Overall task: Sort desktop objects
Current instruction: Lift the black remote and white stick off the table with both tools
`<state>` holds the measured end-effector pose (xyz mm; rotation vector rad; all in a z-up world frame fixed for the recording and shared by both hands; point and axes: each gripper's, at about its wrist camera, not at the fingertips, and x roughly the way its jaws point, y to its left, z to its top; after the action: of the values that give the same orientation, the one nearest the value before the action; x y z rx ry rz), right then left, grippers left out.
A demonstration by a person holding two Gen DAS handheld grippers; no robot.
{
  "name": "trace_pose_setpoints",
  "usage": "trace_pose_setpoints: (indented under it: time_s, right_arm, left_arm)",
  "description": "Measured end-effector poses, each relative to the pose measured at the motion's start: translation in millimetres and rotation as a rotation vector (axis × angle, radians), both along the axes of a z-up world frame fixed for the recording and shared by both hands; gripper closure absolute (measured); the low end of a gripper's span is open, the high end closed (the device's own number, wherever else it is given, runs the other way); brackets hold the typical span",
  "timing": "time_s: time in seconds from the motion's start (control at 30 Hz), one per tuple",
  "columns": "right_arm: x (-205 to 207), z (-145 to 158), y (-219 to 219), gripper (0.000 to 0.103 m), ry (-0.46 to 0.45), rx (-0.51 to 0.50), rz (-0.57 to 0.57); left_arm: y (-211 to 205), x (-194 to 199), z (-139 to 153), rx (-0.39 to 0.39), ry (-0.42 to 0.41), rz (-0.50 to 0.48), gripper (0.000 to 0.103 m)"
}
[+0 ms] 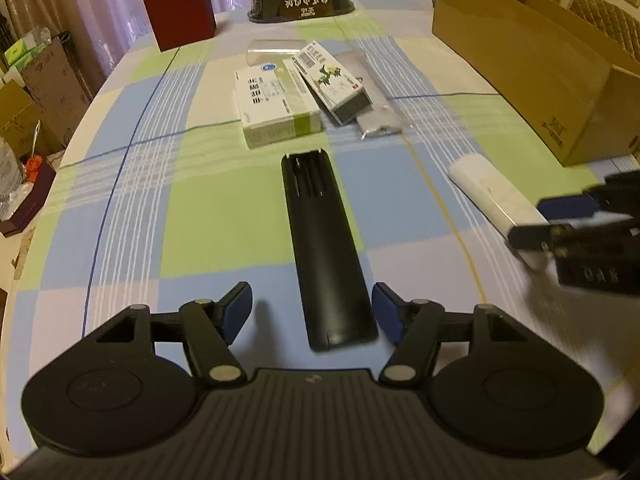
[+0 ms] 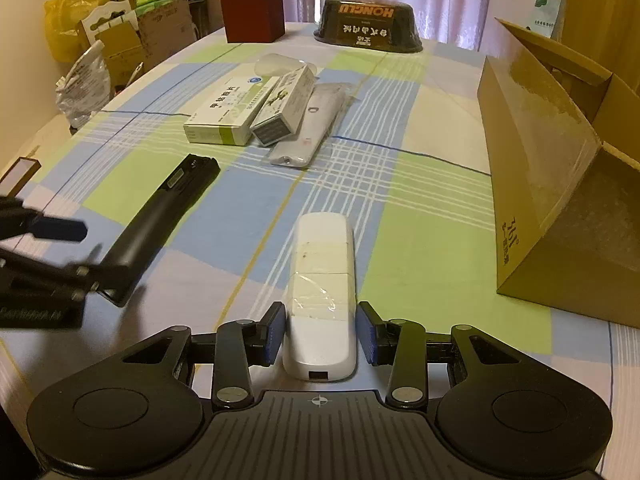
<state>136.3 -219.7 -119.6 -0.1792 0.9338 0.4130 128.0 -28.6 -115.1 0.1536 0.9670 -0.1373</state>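
Left gripper (image 1: 312,314) jaws are spread, the near end of a black remote (image 1: 326,248) lying between them, untouched. Right gripper (image 2: 321,334) jaws are spread beside a white remote (image 2: 322,292), with small gaps seen. Two medicine boxes (image 1: 276,100) and a bagged remote (image 2: 308,128) are seen mid-frame, a cardboard box (image 2: 560,184) at right.

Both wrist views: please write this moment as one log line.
left gripper: jaws open astride black remote | right gripper: jaws open astride white remote | neither lifted
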Motion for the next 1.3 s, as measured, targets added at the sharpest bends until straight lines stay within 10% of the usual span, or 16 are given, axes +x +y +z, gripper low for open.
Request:
trace_pose_setpoints:
  time_s: [0.27, 0.4, 0.73, 1.0, 1.3]
  right_arm:
    - [3, -6, 0, 0.063, -0.012, -0.017, 0.007]
    - [3, -9, 0, 0.028, -0.024, -0.023, 0.002]
    - [2, -10, -5, 0.030, 0.022, -0.017, 0.004]
    - [1, -8, 1, 0.063, 0.013, -0.024, 0.049]
    - [8, -10, 4, 0.063, -0.027, -0.010, 0.055]
  left_arm:
    - [-10, 14, -8, 0.001, -0.014, -0.027, 0.046]
    - [-8, 11, -12, -0.010, -0.014, -0.026, 0.047]
    - [-5, 12, -12, -0.018, -0.016, -0.026, 0.045]
    - [-5, 13, -12, -0.019, -0.013, -0.025, 0.044]
    - [-4, 13, -13, -0.035, -0.015, -0.023, 0.043]
